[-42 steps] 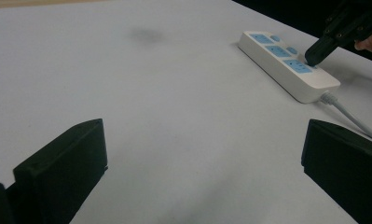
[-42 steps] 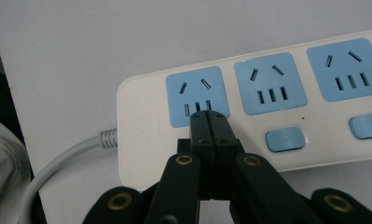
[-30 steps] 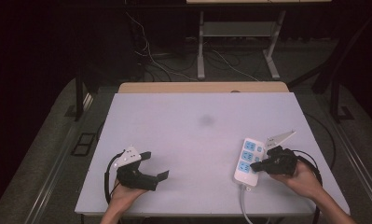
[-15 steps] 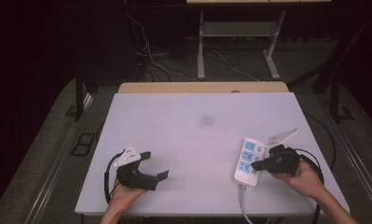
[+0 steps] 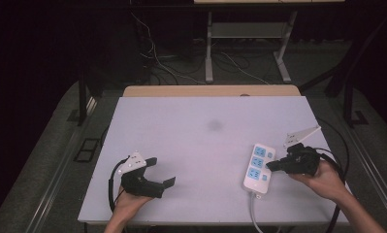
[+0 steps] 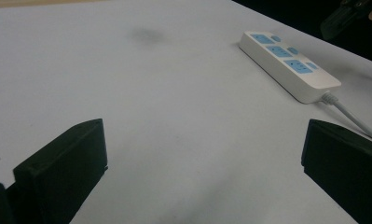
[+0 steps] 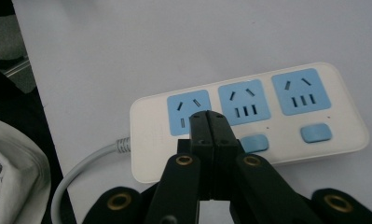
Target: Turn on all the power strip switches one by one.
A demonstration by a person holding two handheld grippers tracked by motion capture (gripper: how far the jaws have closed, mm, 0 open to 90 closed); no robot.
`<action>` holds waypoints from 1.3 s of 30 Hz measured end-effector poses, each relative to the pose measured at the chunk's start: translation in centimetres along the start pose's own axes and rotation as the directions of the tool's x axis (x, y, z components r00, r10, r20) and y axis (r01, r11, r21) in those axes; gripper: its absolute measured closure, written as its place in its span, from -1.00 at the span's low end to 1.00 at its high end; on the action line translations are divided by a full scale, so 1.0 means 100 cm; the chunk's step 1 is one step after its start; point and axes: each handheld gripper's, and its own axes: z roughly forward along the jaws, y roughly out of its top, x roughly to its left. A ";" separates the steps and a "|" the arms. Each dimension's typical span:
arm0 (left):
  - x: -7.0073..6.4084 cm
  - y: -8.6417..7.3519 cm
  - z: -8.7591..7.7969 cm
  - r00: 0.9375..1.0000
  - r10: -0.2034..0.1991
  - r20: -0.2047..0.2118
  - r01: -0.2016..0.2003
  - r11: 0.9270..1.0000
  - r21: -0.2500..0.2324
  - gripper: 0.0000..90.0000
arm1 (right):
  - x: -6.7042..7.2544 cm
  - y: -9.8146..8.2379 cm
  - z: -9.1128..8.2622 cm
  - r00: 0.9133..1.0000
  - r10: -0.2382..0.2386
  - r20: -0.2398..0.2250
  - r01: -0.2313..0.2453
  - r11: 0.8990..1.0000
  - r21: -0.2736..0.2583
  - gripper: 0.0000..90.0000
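A white power strip [image 5: 259, 168] lies near the right edge of the white counter [image 5: 191, 141]. The right hand-held gripper [image 7: 207, 116], clenched and empty, points at its switch row; pressing off-centre could skid it. The left hand-held gripper [image 5: 161, 171] rests released, well apart

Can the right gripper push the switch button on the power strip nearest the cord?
Probably yes. The right gripper, jaws shut, hangs right over the power strip at the cord end, where that switch would be. Nothing lies between them.
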 end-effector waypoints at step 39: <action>0.001 0.000 0.001 1.000 -0.001 -0.001 0.001 1.000 0.000 -1.00 | -0.036 0.012 0.002 1.000 0.017 -0.004 -0.017 1.000 0.025 1.00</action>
